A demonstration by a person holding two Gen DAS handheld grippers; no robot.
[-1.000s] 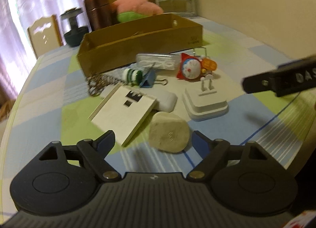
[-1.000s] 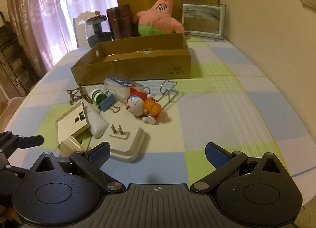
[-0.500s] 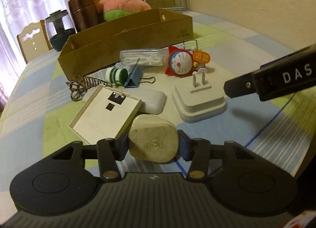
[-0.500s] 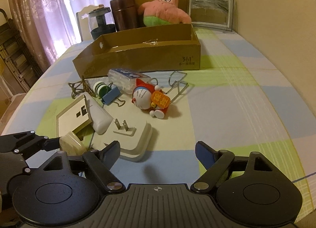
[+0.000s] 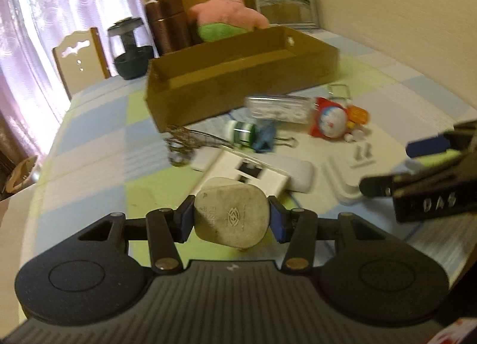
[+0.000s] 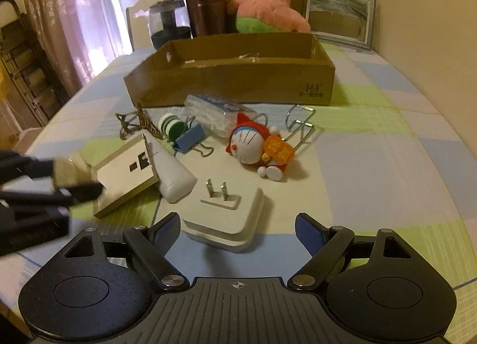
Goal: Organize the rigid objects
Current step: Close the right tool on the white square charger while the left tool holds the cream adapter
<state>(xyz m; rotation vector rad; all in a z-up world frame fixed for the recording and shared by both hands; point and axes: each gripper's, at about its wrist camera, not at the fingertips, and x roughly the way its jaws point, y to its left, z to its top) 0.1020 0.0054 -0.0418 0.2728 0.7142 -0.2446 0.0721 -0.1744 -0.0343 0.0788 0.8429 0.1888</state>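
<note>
While left gripper [image 5: 230, 218] pinches beige plug [image 5: 231, 215], spread right gripper [image 6: 238, 232] flanks white adapter [image 6: 225, 217].

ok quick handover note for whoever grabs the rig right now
Left gripper: shut on the beige plug, lifted near the wall socket plate.
Right gripper: open, straddling the white adapter, not gripping.
Cardboard box: looks nearly empty.
Left on the table: Doraemon toy, blue binder clip, wire hook, clear case.
</note>
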